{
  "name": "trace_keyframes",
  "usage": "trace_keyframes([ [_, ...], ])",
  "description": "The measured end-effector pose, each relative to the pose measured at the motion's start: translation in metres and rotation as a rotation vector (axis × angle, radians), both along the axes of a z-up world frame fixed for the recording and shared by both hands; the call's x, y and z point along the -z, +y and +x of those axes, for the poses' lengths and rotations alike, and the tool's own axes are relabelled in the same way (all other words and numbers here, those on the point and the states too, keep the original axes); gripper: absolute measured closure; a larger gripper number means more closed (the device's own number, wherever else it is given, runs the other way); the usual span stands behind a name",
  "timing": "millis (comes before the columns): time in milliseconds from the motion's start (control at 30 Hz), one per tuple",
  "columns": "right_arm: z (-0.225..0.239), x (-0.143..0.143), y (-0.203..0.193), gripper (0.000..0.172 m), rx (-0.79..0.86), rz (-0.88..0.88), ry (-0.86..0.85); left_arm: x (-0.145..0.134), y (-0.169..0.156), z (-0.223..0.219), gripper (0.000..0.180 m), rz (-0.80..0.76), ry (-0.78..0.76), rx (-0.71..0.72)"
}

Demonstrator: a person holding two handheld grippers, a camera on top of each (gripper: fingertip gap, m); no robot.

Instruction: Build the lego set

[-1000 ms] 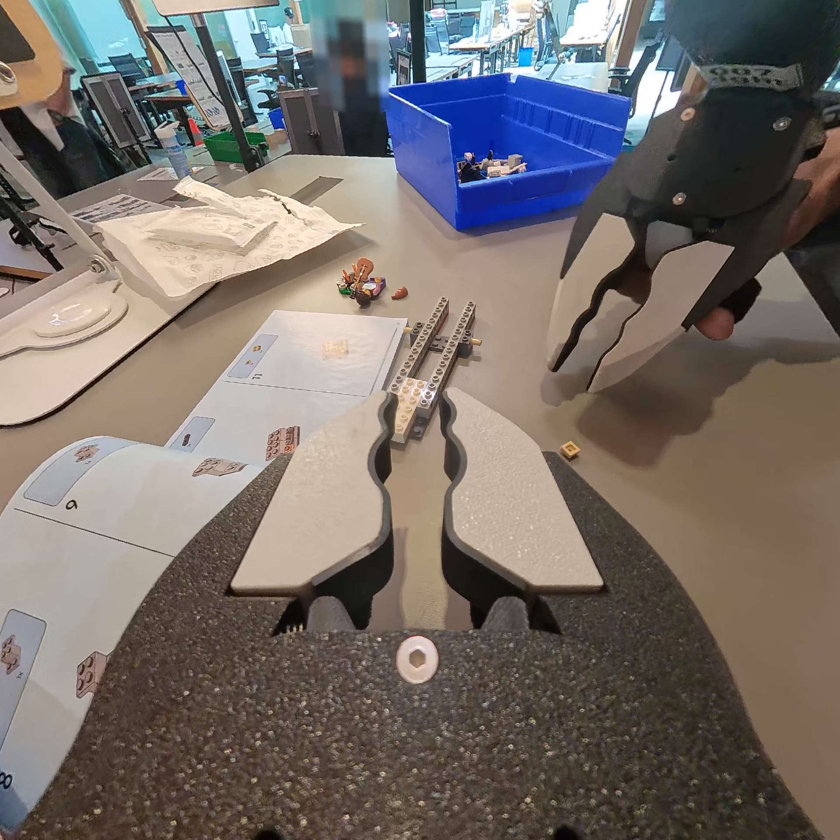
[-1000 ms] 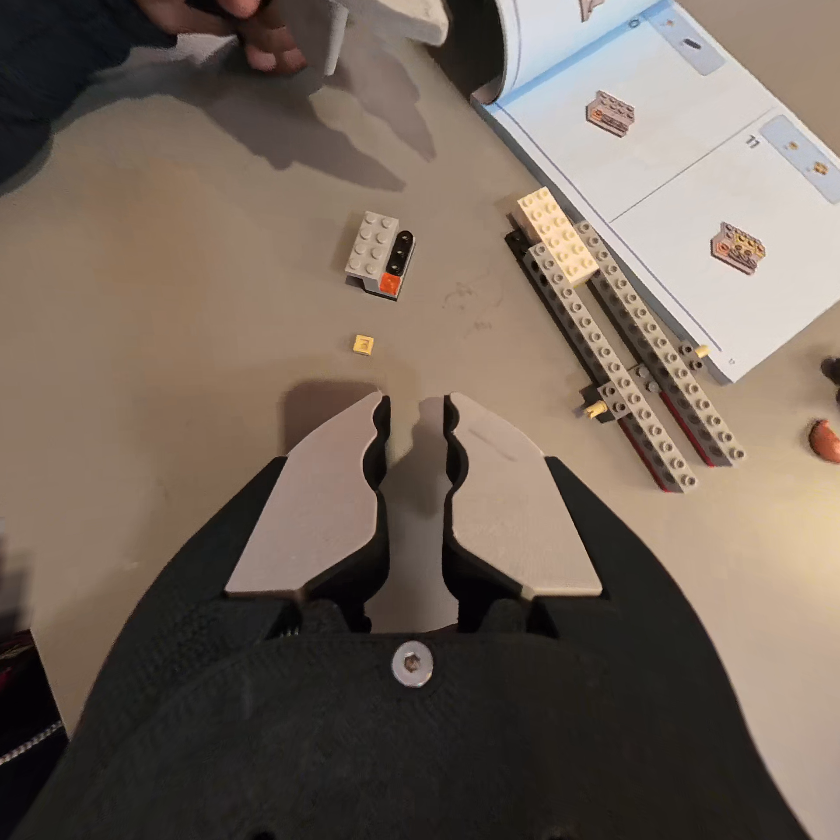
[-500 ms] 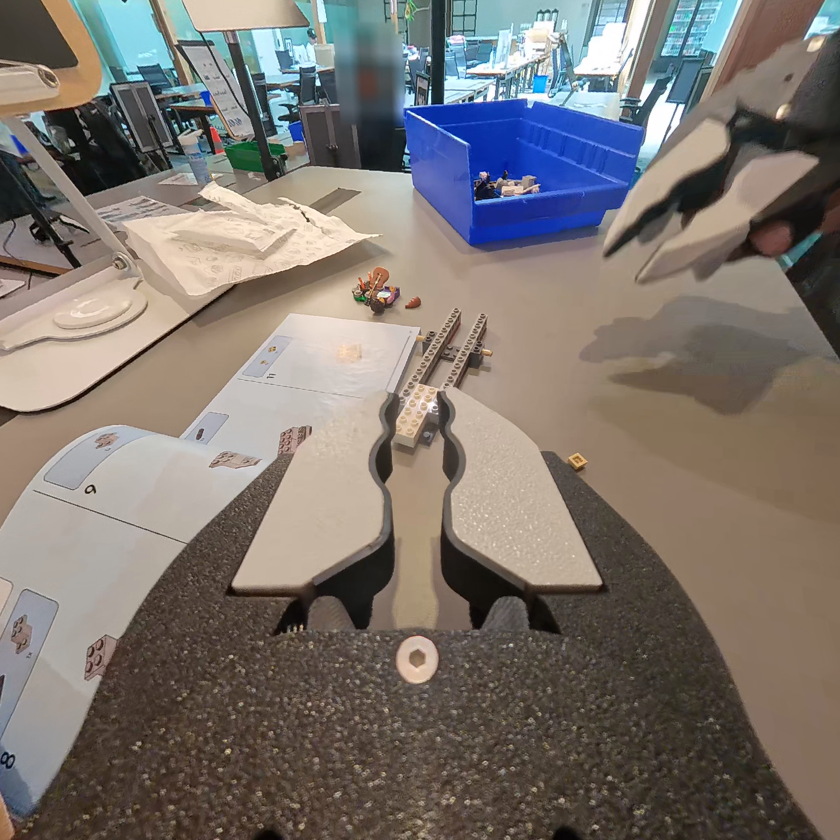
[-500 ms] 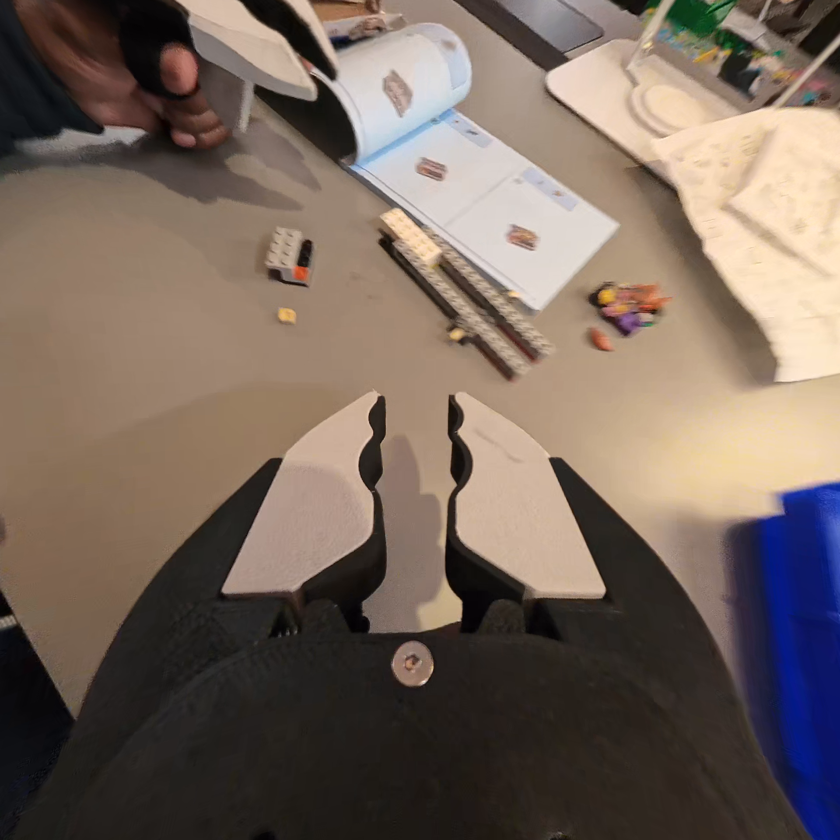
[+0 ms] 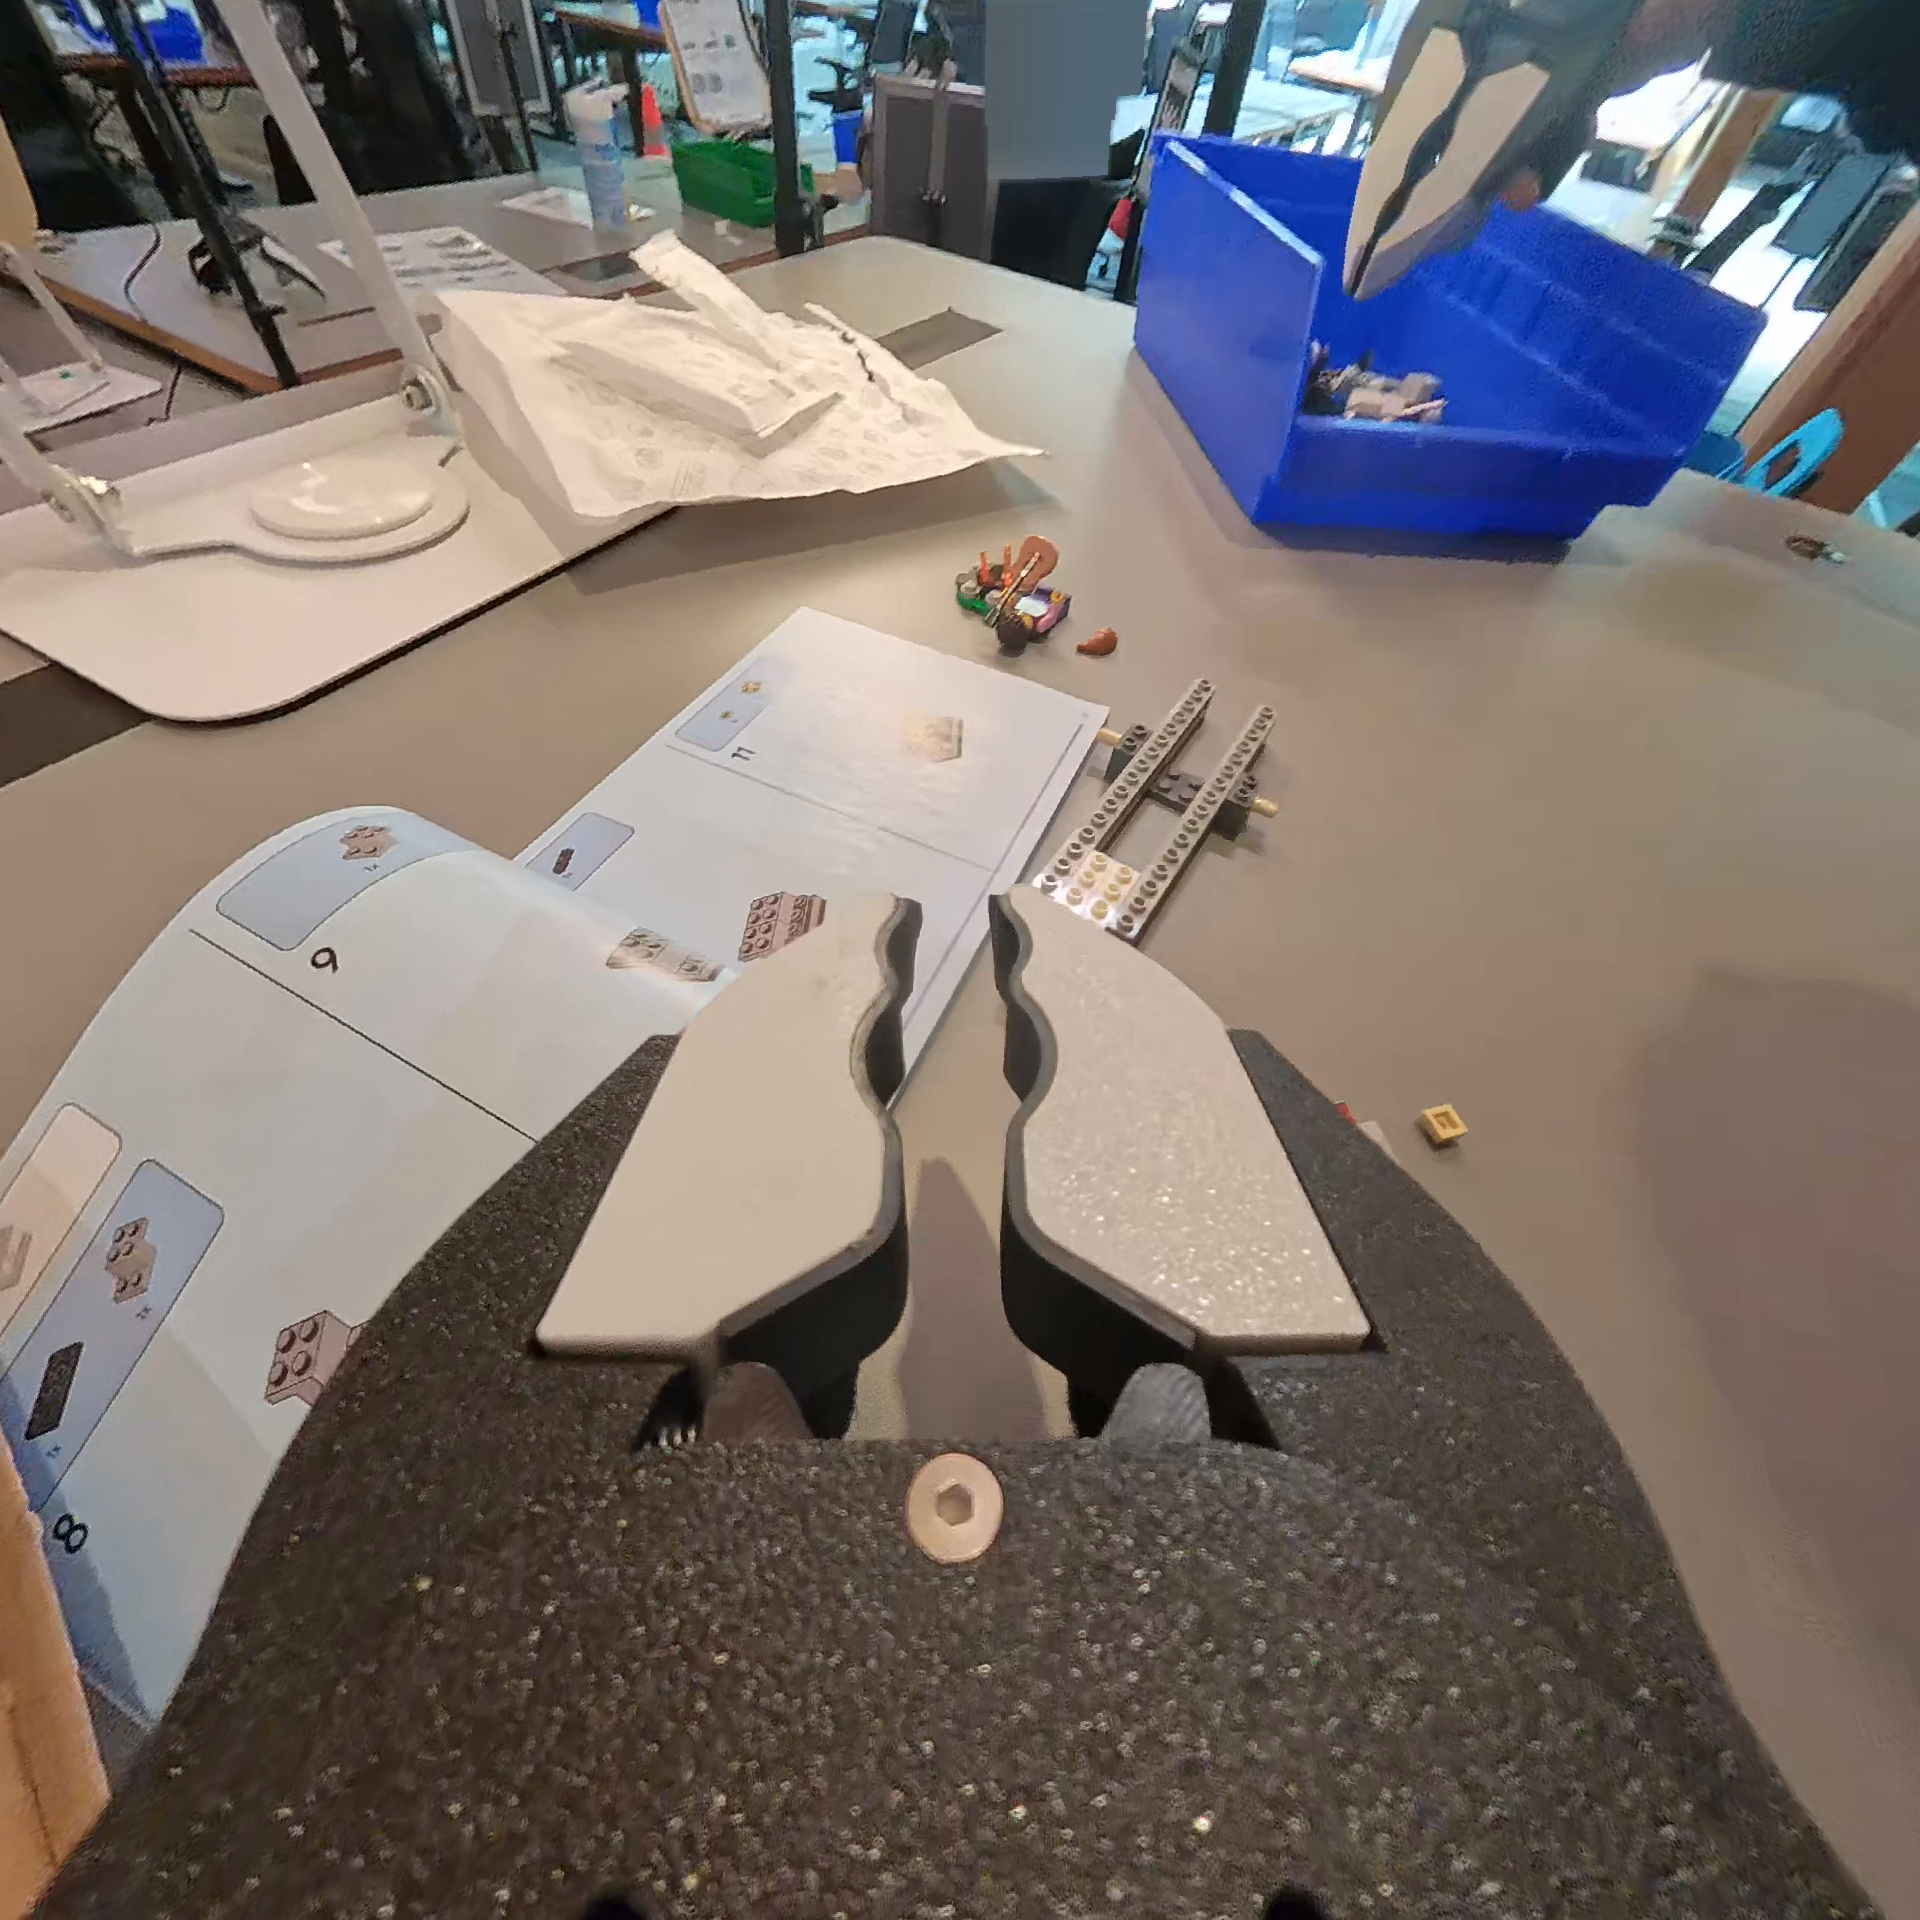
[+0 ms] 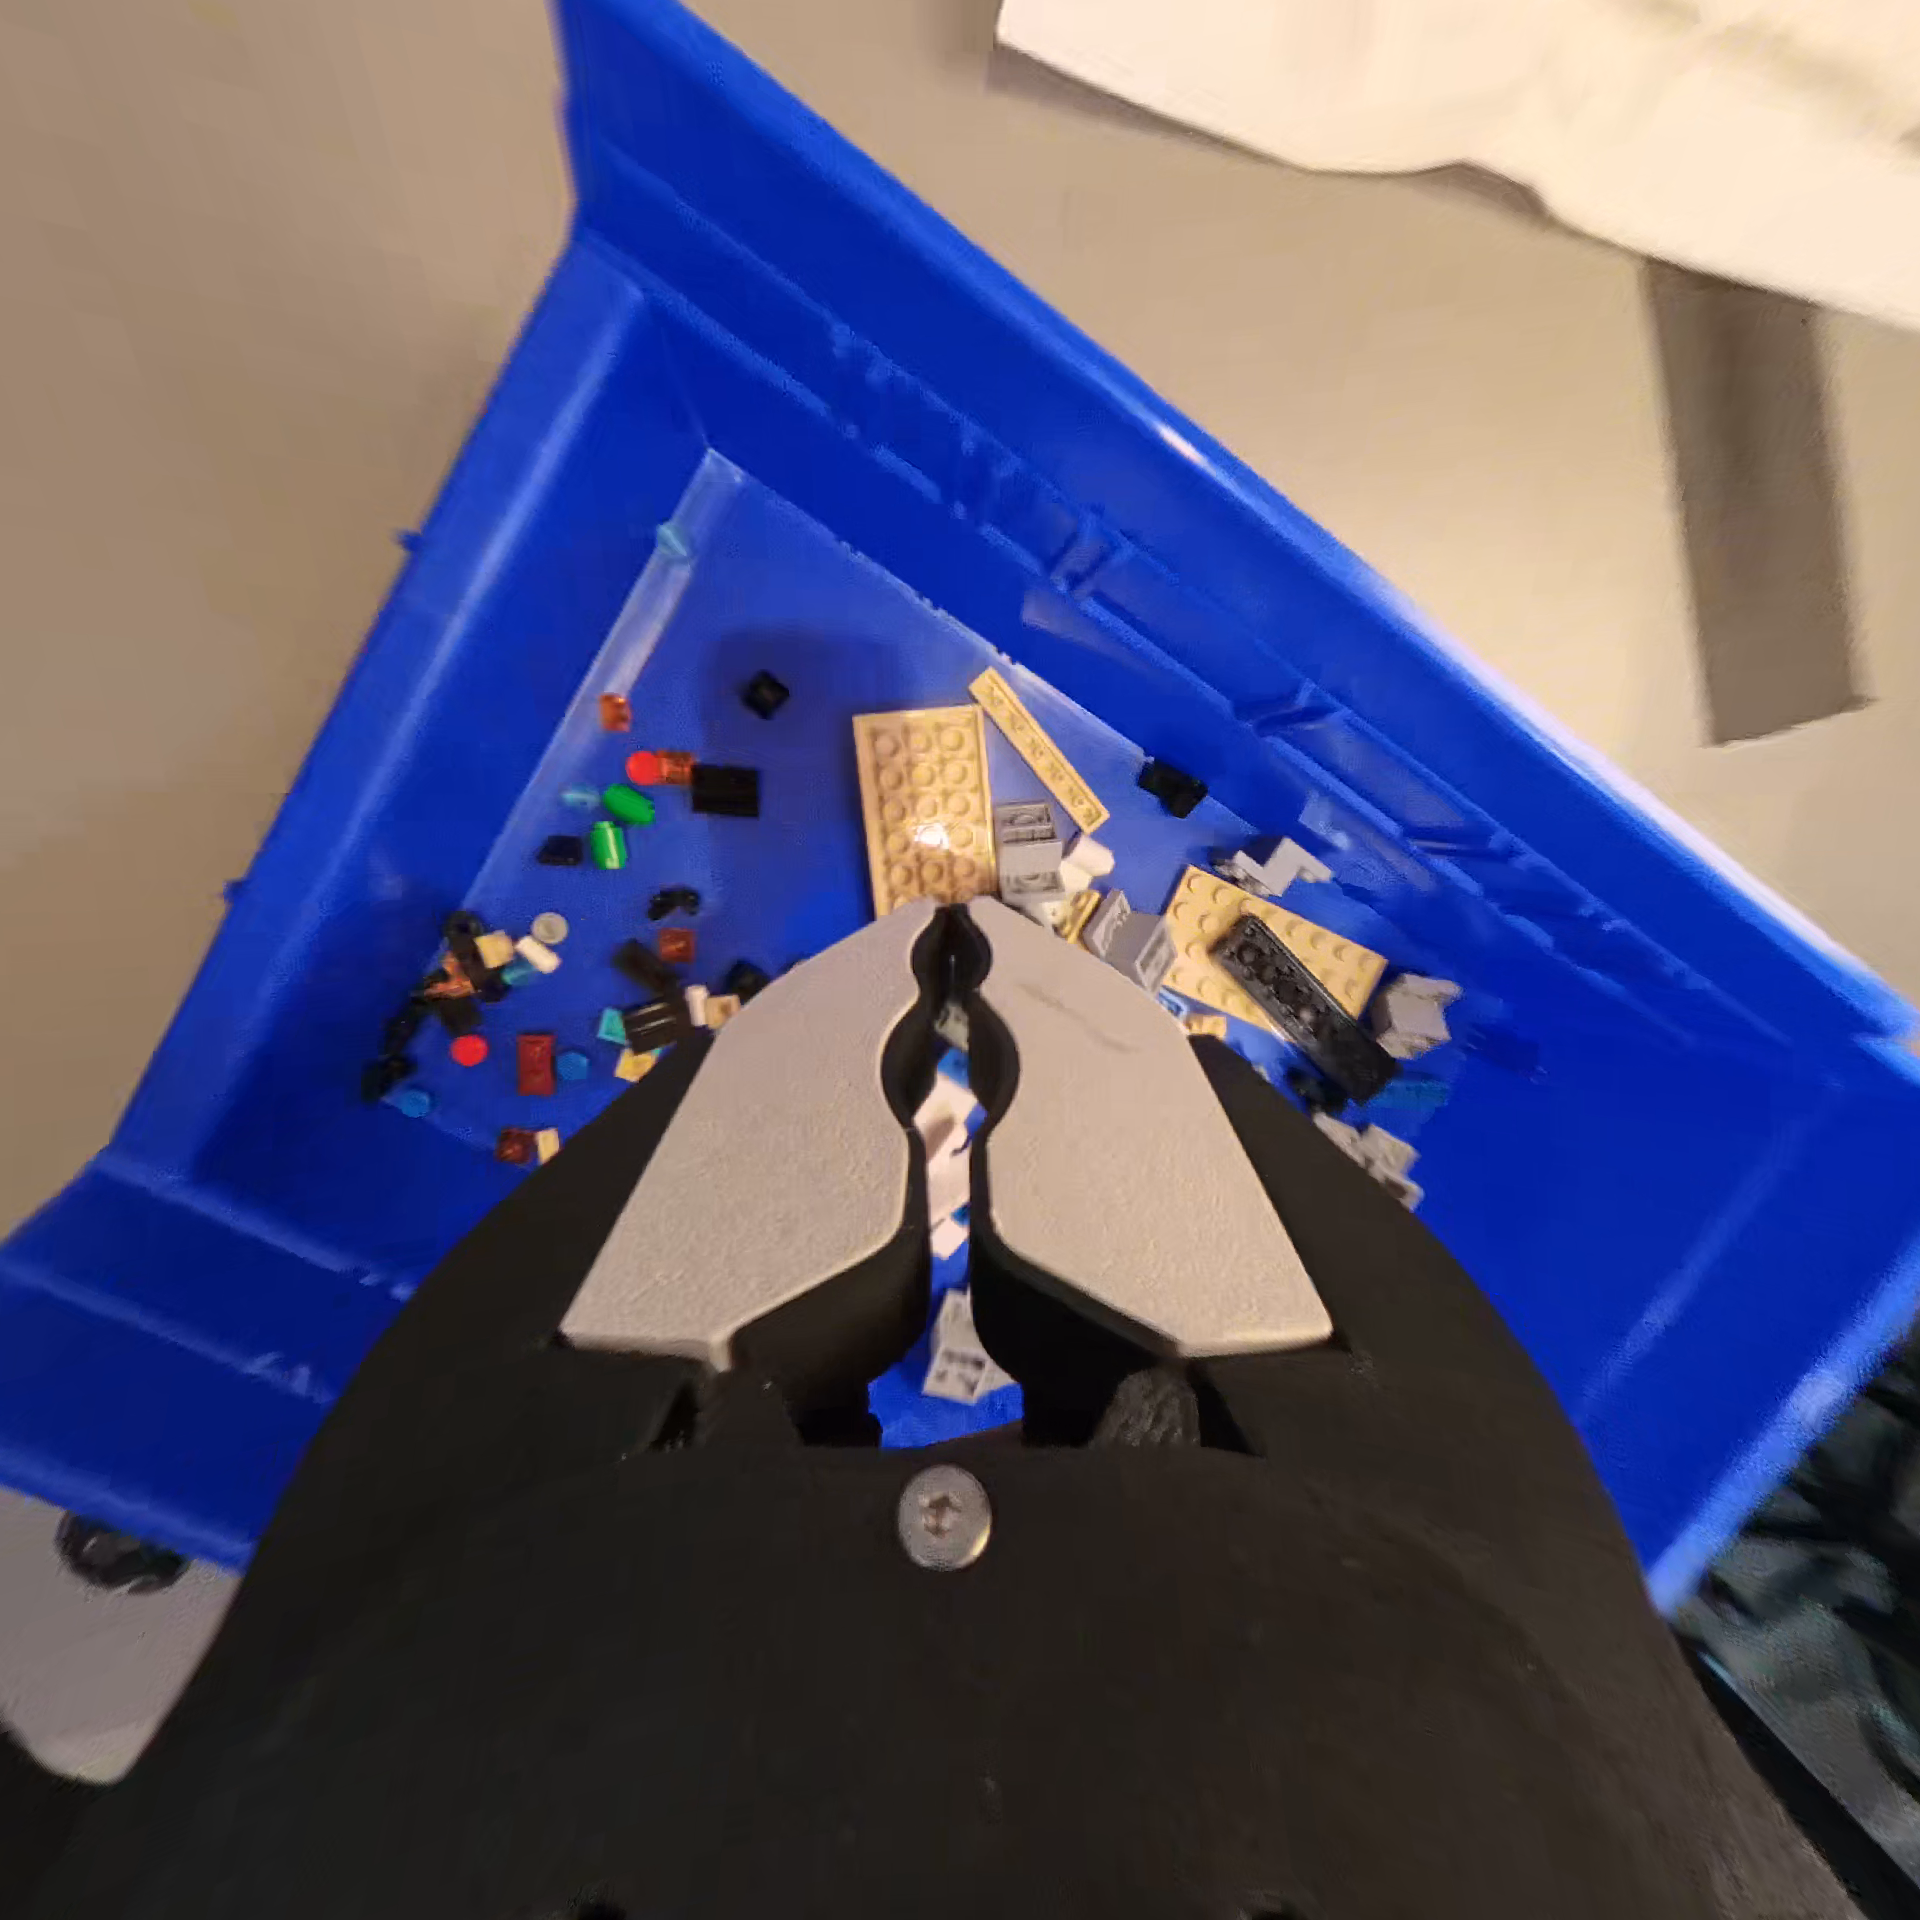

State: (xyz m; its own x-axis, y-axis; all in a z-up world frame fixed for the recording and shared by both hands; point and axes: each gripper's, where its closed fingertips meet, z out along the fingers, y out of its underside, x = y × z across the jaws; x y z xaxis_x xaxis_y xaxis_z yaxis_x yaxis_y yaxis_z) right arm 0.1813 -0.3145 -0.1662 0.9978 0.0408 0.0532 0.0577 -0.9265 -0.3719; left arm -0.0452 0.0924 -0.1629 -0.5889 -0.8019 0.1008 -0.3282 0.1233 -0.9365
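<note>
The right gripper [image 6: 951,914] is held above the blue bin [image 6: 790,312], its jaws brought together at the tips with nothing between them; just beyond the tips a tan plate [image 6: 925,805] is seen on the bin floor among scattered small bricks [image 6: 582,935]. Well short of the bin, the left gripper [image 5: 954,914] is held over the grey table [image 5: 1507,883] with jaws narrowly parted and bare, at the edge of an open instruction booklet [image 5: 831,790]. A grey beam assembly [image 5: 1164,821] lies just beside the booklet, between it and the bin
</note>
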Motion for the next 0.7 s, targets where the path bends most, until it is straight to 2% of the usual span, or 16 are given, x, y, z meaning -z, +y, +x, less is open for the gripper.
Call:
trace_keyframes([
  [67,0.007,0.013,0.004,0.172,-0.007,0.008,0.138,0.006,-0.001,0.003,0.166,0.043,0.025,-0.018],
  [167,0.019,0.032,-0.003,0.172,-0.019,-0.070,0.182,0.015,-0.003,0.005,0.166,0.118,0.046,-0.033],
  [367,0.035,0.053,-0.024,0.171,-0.021,-0.199,0.148,0.011,0.004,0.008,0.164,0.139,0.000,-0.098],
  [433,0.044,0.055,-0.027,0.171,-0.011,-0.210,0.105,0.005,0.008,0.008,0.164,0.121,-0.033,-0.128],
  [567,0.038,0.045,-0.014,0.172,-0.051,-0.117,0.100,-0.005,0.015,0.005,0.164,0.103,-0.098,-0.181],
  [700,0.037,0.058,-0.023,0.171,-0.099,-0.217,0.084,-0.004,0.014,0.003,0.164,0.100,-0.095,-0.180],
])
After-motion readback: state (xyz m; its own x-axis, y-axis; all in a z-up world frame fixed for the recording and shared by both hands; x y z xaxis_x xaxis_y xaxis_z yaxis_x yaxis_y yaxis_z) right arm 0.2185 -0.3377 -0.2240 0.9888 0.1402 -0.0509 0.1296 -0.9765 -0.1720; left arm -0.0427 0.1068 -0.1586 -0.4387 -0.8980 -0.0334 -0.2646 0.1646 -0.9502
